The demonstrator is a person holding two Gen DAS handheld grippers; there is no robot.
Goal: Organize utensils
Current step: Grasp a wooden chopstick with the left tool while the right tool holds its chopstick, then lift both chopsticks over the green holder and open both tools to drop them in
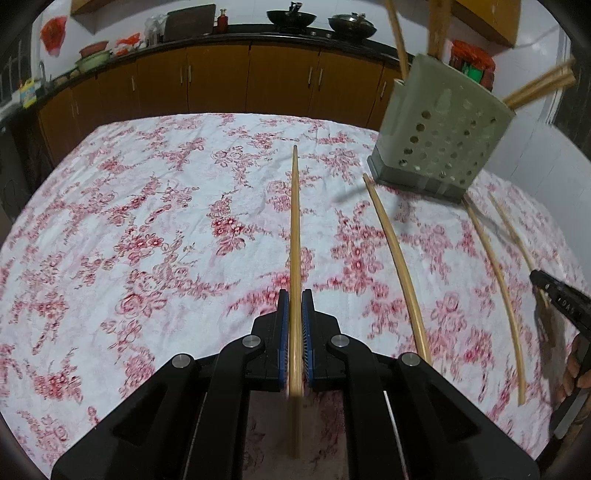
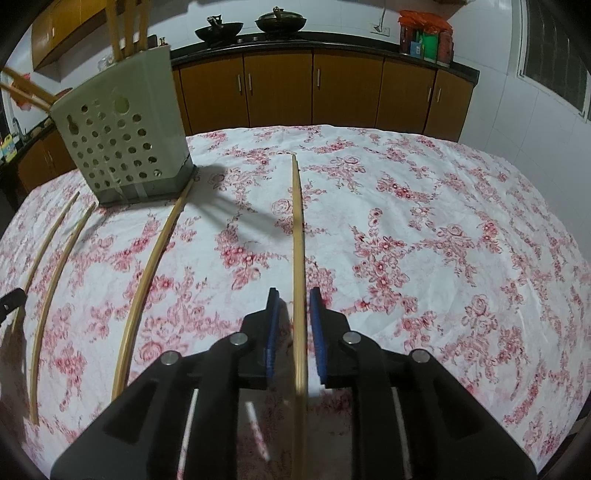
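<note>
My left gripper (image 1: 295, 295) is shut on a bamboo chopstick (image 1: 295, 236) that points away over the floral tablecloth. My right gripper (image 2: 294, 293) is open around another chopstick (image 2: 298, 236) lying between its jaws on the cloth. A pale green perforated utensil holder (image 1: 439, 125) stands on the table with several chopsticks sticking out of it; it also shows in the right wrist view (image 2: 122, 136). Three loose chopsticks lie near the holder in the left wrist view (image 1: 399, 258), (image 1: 498, 280), (image 1: 513, 232) and in the right wrist view (image 2: 151, 266), (image 2: 51, 295), (image 2: 51, 236).
The table carries a white cloth with red flowers (image 1: 147, 221). Brown kitchen cabinets (image 2: 280, 92) with woks on the counter (image 2: 280, 20) stand behind it. The right gripper's tip shows at the right edge of the left wrist view (image 1: 554, 295).
</note>
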